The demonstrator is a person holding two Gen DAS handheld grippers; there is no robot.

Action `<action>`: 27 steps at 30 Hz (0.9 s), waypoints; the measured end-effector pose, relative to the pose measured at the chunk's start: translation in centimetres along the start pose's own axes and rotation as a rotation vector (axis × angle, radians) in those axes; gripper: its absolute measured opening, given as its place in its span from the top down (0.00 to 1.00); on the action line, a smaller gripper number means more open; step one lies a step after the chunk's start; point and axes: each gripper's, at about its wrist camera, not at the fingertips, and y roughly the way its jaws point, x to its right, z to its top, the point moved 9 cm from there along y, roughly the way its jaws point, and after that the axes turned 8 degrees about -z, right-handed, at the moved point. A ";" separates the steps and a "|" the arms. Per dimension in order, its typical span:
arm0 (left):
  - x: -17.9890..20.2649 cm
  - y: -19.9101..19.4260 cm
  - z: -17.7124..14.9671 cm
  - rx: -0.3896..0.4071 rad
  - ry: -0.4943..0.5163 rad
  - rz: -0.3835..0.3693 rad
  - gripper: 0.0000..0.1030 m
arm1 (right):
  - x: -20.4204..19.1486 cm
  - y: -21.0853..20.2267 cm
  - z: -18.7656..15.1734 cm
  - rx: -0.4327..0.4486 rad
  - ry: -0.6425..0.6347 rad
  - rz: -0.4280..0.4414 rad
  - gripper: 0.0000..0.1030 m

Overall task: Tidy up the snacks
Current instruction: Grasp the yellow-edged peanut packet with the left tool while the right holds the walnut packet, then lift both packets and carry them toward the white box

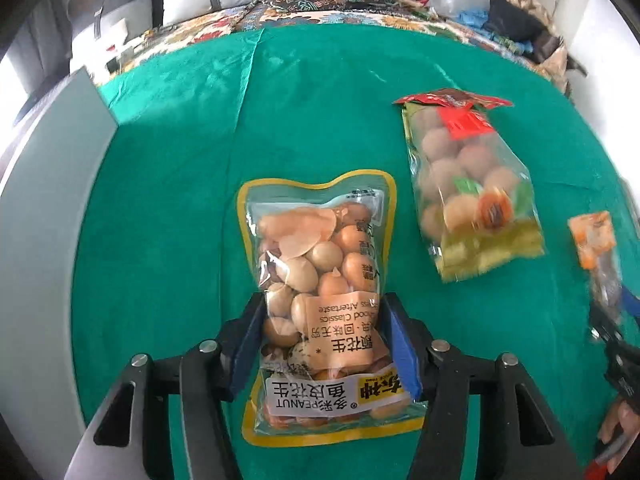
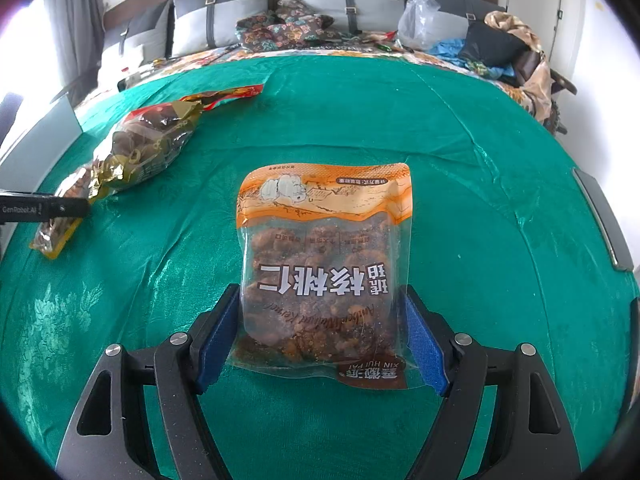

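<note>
Step in hand, as judged: two packs are being gripped at once, one per gripper, prob. to be carried to a shared spot.

L gripper (image 1: 324, 340): jaws are set against both sides of the peanut bag (image 1: 320, 300), which is pinched at its lower half; grip looks made, bag lying flat on the green cloth (image 1: 160, 200).

R gripper (image 2: 320, 340): the walnut bag (image 2: 324, 268) is bracketed by the pads, which sit right at its edges; grip judged made, though firm pressing can't be confirmed. In the L view that bag is seen right of the peanut bag, at the frame edge.

A third pack, the ball-snack bag (image 1: 468, 184), lies above and right of the peanut bag, apart from it, untouched.

Next move, as judged: both bags need lifting clear of the cloth w/o slipping (slick film, loose contents), then setting down beside the ball-snack bag or wherever the row is meant. No bin or tray is clearly seen, so the destination can't be told.
</note>
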 end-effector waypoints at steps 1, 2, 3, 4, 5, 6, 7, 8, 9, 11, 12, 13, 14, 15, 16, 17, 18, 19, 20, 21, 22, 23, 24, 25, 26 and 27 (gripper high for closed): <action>-0.2 -0.5 -1.0 0.010 -0.015 -0.003 0.48 | 0.0 0.0 0.0 0.000 0.000 0.000 0.22; -0.4 -1.0 -2.0 0.017 -0.033 -0.003 0.48 | 0.0 0.0 0.0 0.000 0.000 0.000 0.22; -0.8 -1.8 -3.5 0.029 -0.064 -0.011 0.48 | 0.0 0.0 0.0 0.000 0.000 0.000 0.22; -0.8 -2.6 -4.7 0.039 -0.088 -0.021 0.48 | 0.0 0.0 0.0 0.000 0.000 0.000 0.22; -1.0 -3.2 -6.0 0.051 -0.111 -0.030 0.48 | 0.0 0.0 0.0 0.000 0.000 0.000 0.22; -1.1 -4.1 -7.6 0.064 -0.130 -0.036 0.48 | 0.0 0.0 0.0 0.000 0.000 0.001 0.22; -1.1 -4.7 -8.7 0.071 -0.139 -0.037 0.48 | 0.0 0.0 0.0 0.000 0.001 0.002 0.22; -1.2 -5.5 -10.2 0.081 -0.147 -0.034 0.48 | 0.0 0.2 0.1 -0.001 0.001 0.005 0.21; -1.4 -5.8 -10.8 0.086 -0.151 -0.032 0.48 | 0.0 0.2 0.1 -0.002 0.000 0.007 0.20; -1.4 -6.6 -12.6 0.100 -0.156 -0.038 0.48 | -0.2 0.2 0.0 -0.002 -0.003 0.001 0.20; -1.4 -7.0 -13.4 0.105 -0.157 -0.031 0.48 | -0.2 0.2 0.0 -0.003 -0.003 0.002 0.20; -1.7 -7.4 -14.0 0.109 -0.157 -0.022 0.48 | -0.2 0.2 0.0 -0.003 -0.003 0.002 0.20; -1.7 -7.6 -14.6 0.110 -0.155 -0.014 0.48 | -0.2 0.2 0.0 -0.003 -0.003 0.002 0.20; -1.8 -7.8 -15.0 0.108 -0.149 -0.007 0.48 | -0.2 0.2 0.0 -0.003 -0.003 0.002 0.20; -1.8 -7.9 -15.3 0.108 -0.141 0.000 0.48 | -0.2 0.2 0.0 -0.003 -0.004 0.001 0.20; -1.7 -7.9 -15.3 0.109 -0.135 0.005 0.48 | -0.2 0.2 0.0 -0.003 -0.004 0.001 0.20; -1.5 -8.1 -15.4 0.111 -0.129 0.011 0.48 | -0.2 0.2 0.0 -0.003 -0.003 0.001 0.20; -1.4 -8.2 -15.5 0.112 -0.125 0.013 0.48 | -0.2 0.2 0.0 -0.004 -0.002 0.002 0.20; -1.3 -8.3 -15.4 0.114 -0.120 0.016 0.48 | -0.2 0.2 -0.1 -0.009 -0.004 0.004 0.19; -1.3 -8.4 -15.5 0.118 -0.116 0.019 0.48 | -0.2 0.3 -0.1 -0.019 -0.009 0.005 0.19; -1.3 -8.4 -15.5 0.117 -0.113 0.022 0.48 | -0.3 0.3 0.0 -0.042 -0.015 0.006 0.17; -1.3 -8.3 -15.5 0.114 -0.110 0.022 0.48 | -0.3 0.4 0.0 -0.079 -0.017 0.006 0.17; -1.4 -8.2 -15.6 0.111 -0.110 0.021 0.48 | -0.3 0.6 0.0 -0.121 -0.018 0.002 0.15; -1.3 -8.2 -15.7 0.110 -0.109 0.019 0.48 | -0.2 0.7 0.1 -0.156 -0.016 -0.002 0.15; -1.3 -8.2 -15.7 0.112 -0.107 0.019 0.48 | -0.2 0.9 0.2 -0.195 -0.010 -0.007 0.14; -1.3 -8.2 -15.7 0.112 -0.103 0.019 0.48 | -0.1 1.1 0.3 -0.233 -0.004 -0.013 0.13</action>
